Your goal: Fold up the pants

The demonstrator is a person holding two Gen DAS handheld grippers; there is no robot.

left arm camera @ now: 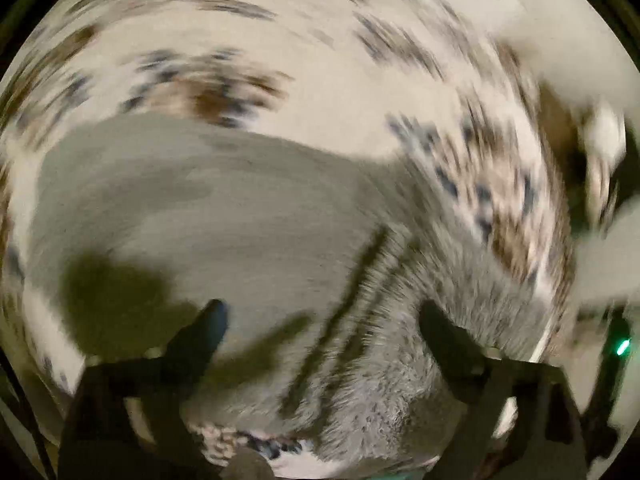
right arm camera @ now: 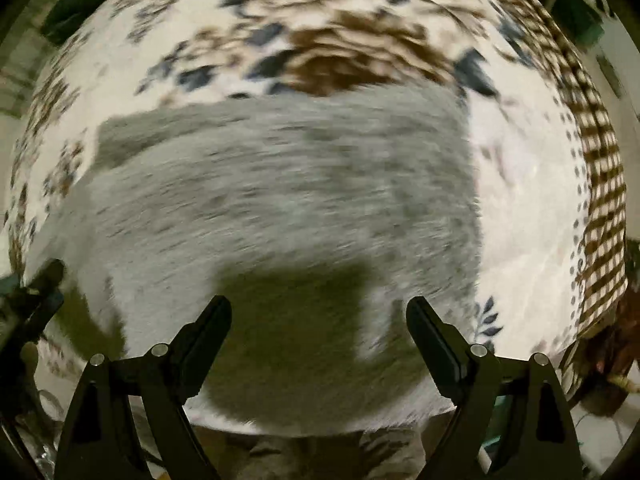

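The grey fleecy pants (left arm camera: pixel 224 216) lie on a white bedspread with brown and blue leaf print (left arm camera: pixel 340 92). Both views are blurred by motion. In the left wrist view my left gripper (left arm camera: pixel 322 316) is open just above the pants, with a bunched fold (left arm camera: pixel 384 352) between its fingers. In the right wrist view the pants (right arm camera: pixel 280 184) lie as a broad grey rectangle, and my right gripper (right arm camera: pixel 320 312) is open and empty above their near edge. The tip of the left gripper (right arm camera: pixel 44 276) shows at the far left.
The bedspread (right arm camera: pixel 528 184) has a brown checked border (right arm camera: pixel 604 216) at the right, where the bed ends. Pale blurred shapes (left arm camera: pixel 592 60) stand at the upper right of the left wrist view. Dark clutter (right arm camera: pixel 616 344) lies beyond the bed's right edge.
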